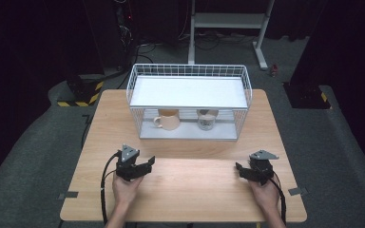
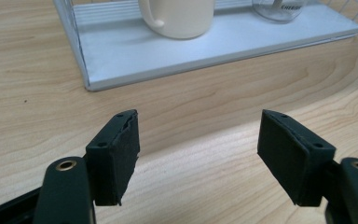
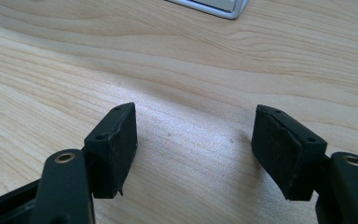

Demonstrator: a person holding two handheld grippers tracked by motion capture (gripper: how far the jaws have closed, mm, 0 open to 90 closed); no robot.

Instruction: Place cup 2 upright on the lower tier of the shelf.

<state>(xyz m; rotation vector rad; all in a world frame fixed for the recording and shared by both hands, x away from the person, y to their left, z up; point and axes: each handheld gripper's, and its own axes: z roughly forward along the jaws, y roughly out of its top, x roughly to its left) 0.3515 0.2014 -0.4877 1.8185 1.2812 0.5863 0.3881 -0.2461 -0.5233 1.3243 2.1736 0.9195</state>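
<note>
A: Left hand-held gripper [image 1: 148,164] has its jaws apart, nothing between them, near the desk's [image 1: 185,190] front-left. Right hand-held gripper [image 1: 241,170] is the same, front-right.

B: Target?

A: Likely the cream mug [image 1: 168,119], on the lower shelf of the wire rack [image 1: 188,71] at the back edge, handle facing left.

B: Approach?

A: I'd go in low through the rack's open front, pads square on the mug body, and stay clear of the glass jar [image 1: 207,120] beside it.

B: Count?

A: Two grippers, one mug, one jar, one rack.
</note>
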